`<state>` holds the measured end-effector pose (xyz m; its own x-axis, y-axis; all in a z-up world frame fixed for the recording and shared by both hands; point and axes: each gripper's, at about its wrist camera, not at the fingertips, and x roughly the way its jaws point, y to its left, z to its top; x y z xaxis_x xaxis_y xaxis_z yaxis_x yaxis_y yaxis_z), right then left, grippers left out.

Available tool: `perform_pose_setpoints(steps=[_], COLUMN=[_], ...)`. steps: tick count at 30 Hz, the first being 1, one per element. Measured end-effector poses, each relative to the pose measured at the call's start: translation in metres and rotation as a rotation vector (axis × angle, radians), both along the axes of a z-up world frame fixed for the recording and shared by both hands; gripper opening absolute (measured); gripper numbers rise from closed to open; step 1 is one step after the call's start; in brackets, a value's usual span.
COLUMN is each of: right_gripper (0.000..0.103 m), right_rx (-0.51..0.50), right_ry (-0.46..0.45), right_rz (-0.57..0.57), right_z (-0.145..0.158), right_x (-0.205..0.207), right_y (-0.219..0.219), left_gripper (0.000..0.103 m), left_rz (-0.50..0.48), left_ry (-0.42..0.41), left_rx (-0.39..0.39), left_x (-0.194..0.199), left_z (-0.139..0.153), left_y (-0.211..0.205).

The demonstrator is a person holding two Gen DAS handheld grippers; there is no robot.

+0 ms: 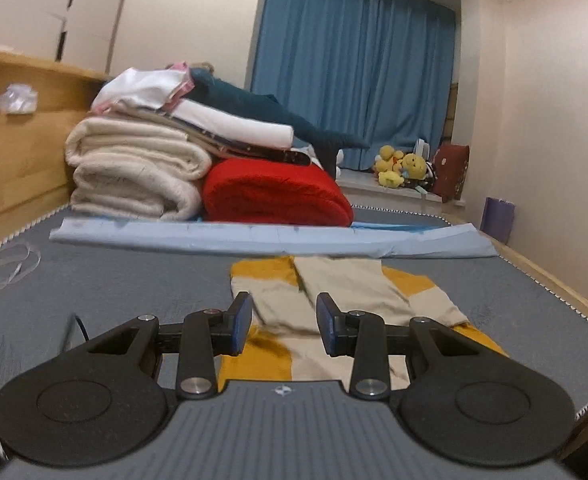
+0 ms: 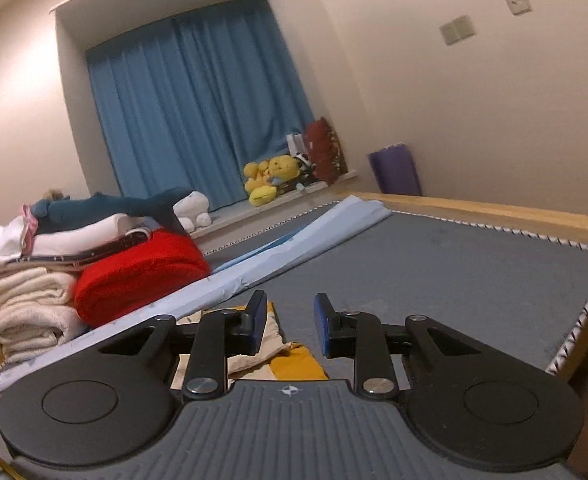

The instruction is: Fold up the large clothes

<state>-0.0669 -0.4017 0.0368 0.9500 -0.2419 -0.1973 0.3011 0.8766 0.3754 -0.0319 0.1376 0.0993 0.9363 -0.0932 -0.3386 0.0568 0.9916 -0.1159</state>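
Both tools [image 1: 283, 322] [image 2: 289, 326] open above garment [image 1: 346, 292]

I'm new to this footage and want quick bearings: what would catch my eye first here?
Probably the red folded blanket, bright against the cream bedding stacked beside it at the far side of the grey mattress. Next, the mustard-and-beige garment lying on the mattress just beyond the left claw, with nothing between its jaws. Behind everything hang blue curtains, with yellow plush toys on the sill.
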Motion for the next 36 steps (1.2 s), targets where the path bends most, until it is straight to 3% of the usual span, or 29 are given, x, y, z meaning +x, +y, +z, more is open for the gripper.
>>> perform_pose_setpoints(steps=[1,3,6,8,10,13,17,23,26,31,36], right_gripper=[0.027,0.029,0.029,0.029,0.029,0.029,0.029,0.034,0.037,0.037,0.035], right_rx=[-0.020,-0.068,-0.129,-0.111,-0.061,-0.005,0.112,0.134,0.158,0.173,0.096], right_ry=[-0.008,-0.011,0.016,0.068,0.161,0.259,0.447,0.628,0.707,0.793,0.828], right_rz=[-0.001,0.011,0.042,0.050,0.037,0.042,0.023,0.010,0.014,0.038,0.082], right_z=[0.002,0.008,-0.001,-0.023,-0.044,-0.066,-0.099,-0.141,-0.162,-0.180,-0.183], right_x=[-0.004,-0.009,-0.013,-0.001,0.020,0.051,0.093,0.125,0.134,0.136,0.142], right_y=[-0.001,0.000,-0.003,-0.009,-0.016,-0.027,-0.042,-0.040,-0.042,-0.043,-0.031], left_gripper=[0.038,0.038,0.038,0.038,0.038,0.038,0.038,0.039,0.039,0.040,0.038], left_rz=[0.023,0.018,0.026,0.040,0.094,0.111,0.158,0.203,0.211,0.207,0.185], left_ry=[0.041,0.019,0.012,0.047,0.158,0.250,0.438,0.617,0.691,0.741,0.742], left_rx=[-0.036,-0.108,-0.069,-0.081,-0.063,-0.032,-0.051,-0.008,-0.029,-0.004,0.034], left_x=[-0.003,-0.013,-0.015,-0.007,0.018,0.044,0.079,0.113,0.120,0.119,0.119], left_z=[-0.003,-0.001,-0.011,-0.031,-0.050,-0.070,-0.108,-0.158,-0.176,-0.191,-0.193], left_y=[0.003,0.008,0.007,0.010,0.011,0.011,0.019,0.033,0.041,0.041,0.032])
